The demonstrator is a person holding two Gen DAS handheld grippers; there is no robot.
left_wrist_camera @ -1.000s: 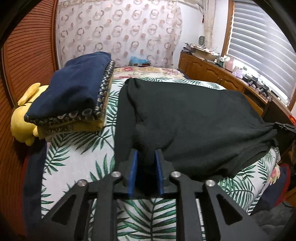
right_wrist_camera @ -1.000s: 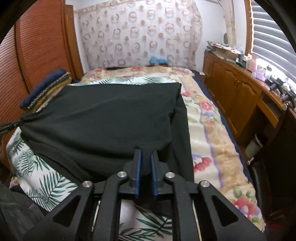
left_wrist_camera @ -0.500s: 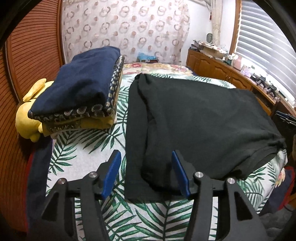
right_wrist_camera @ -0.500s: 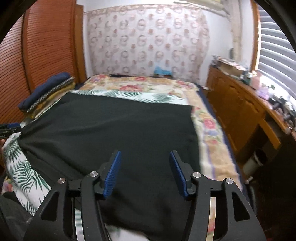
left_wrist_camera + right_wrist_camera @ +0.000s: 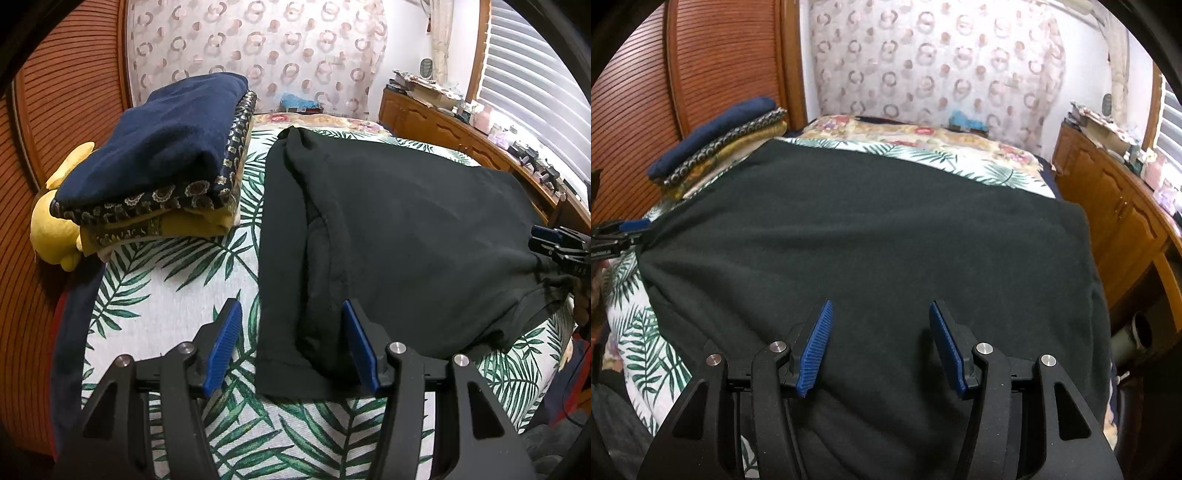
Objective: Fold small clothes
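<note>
From the left wrist view, the left gripper (image 5: 291,345) hangs over the near edge of a dark green garment (image 5: 399,236) that lies spread on the palm-leaf bedcover (image 5: 166,295); its blue pads (image 5: 225,345) stand apart, having just opened, and they press on nothing, though the garment's folded side edge lies below and between them. To the left of the garment, apart from it, sits a stack of folded clothes (image 5: 162,158) with a navy piece on top, and a yellow plush toy (image 5: 55,229) lies against the stack's far left side. At the right border the right gripper (image 5: 554,247) shows at the garment's other side. From the right wrist view, the right gripper (image 5: 881,345) hovers above the garment (image 5: 879,240), its jaws likewise just opened and parted with only flat cloth under them. The cloth covers most of the bed, the stack of folded clothes (image 5: 716,144) rests beyond its far left corner, and a wooden cabinet (image 5: 1108,206) runs along the right.
</note>
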